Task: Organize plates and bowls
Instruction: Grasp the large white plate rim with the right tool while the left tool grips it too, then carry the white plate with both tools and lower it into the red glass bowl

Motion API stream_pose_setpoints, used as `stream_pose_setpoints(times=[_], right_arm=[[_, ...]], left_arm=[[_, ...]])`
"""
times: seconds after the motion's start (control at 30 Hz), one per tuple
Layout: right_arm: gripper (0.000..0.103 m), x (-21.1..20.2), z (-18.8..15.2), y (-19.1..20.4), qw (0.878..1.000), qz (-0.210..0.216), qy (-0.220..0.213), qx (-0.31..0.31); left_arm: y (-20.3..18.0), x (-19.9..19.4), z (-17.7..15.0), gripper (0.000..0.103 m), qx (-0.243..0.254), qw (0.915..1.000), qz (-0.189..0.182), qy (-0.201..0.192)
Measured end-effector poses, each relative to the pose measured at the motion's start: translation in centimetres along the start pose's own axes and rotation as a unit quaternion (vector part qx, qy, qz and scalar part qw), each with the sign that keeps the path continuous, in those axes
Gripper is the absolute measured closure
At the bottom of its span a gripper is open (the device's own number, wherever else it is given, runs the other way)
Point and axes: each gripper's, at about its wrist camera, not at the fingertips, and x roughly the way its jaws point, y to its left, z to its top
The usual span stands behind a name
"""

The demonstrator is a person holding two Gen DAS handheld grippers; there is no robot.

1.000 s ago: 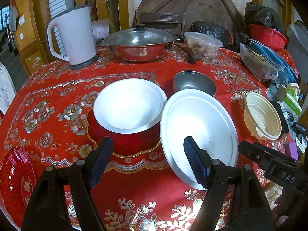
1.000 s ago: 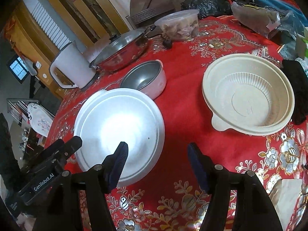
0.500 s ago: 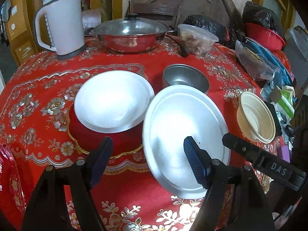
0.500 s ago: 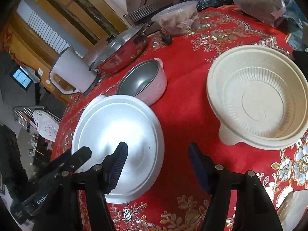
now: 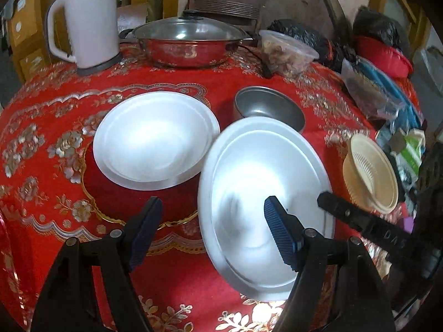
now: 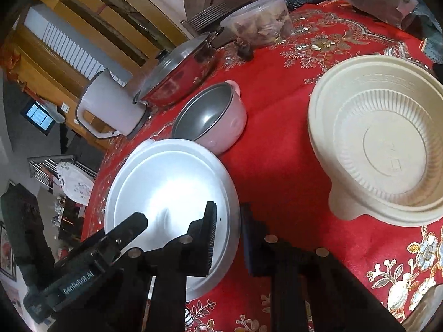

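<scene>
The right gripper point(image 6: 227, 238) has its jaws clenched on the near-right rim of the big metal plate point(image 6: 169, 191), one pad above the rim and one below. In the left wrist view that plate point(image 5: 263, 193) looks tilted, its gripped side raised, but whether the far edge rests on the tablecloth point(image 5: 171, 80) cannot be told. The left gripper point(image 5: 213, 232) hangs released, jaws wide apart, over the near edge of the table with nothing between them.

The second plate point(image 5: 155, 138) lies flat at the middle of the table, just left of the gripped one, their rims nearly meeting. It is most likely the base for stacking.

The main risk is the hold itself — a thin smooth rim pinched at one point, so the plate may swing or slip out when it comes free of the table. Its far edge sits close to the pink bowl point(image 6: 213, 119), and a careless lift could knock that bowl toward the lidded pan point(image 5: 188, 44).

The pink bowl, with its grey inside, is empty. The beige plastic bowl point(image 6: 379, 141) near the right edge is empty too. The clear tub point(image 5: 288, 52) at the far side holds brownish food — too blurred to name. What the pan holds cannot be seen through its lid, and the kettle point(image 5: 85, 25) stands at the far left edge.
</scene>
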Motion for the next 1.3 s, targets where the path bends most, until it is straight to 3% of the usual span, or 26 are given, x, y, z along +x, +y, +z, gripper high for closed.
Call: stream_pose_setpoints(times=[0.1, 0.17, 0.2, 0.37, 0.87, 1.3], right_arm=[[0.088, -0.1, -0.2, 0.0, 1.000, 0.000, -0.004, -0.002], [0.089, -0.5, -0.5, 0.4, 1.000, -0.004, -0.009, -0.013], [0.089, -0.7, -0.6, 0.6, 1.000, -0.004, -0.011, -0.018], [0.089, -1.9, -1.4, 1.5, 0.999, -0.016, -0.024, -0.043], [0.087, -5.3, -4.2, 6.7, 0.994, -0.001, -0.038, -0.098], [0.085, -2.1, -8.2, 17.4, 0.981, 0.053, 0.001, -0.188]], left_arm=[[-0.2, 0.5, 0.0, 0.048, 0.010, 0.9998, 0.001, 0.015], [-0.4, 0.8, -0.3, 0.069, 0.018, 0.9996, 0.006, 0.019], [-0.4, 0.9, -0.4, 0.075, 0.019, 0.9996, 0.009, 0.021], [-0.1, 0.5, -0.8, 0.090, 0.021, 0.9995, 0.015, 0.016], [2.9, -4.9, -2.6, 0.091, 0.011, 0.9998, 0.001, -0.015], [13.3, -10.6, -5.3, 0.091, -0.058, 0.9959, 0.046, -0.053]])
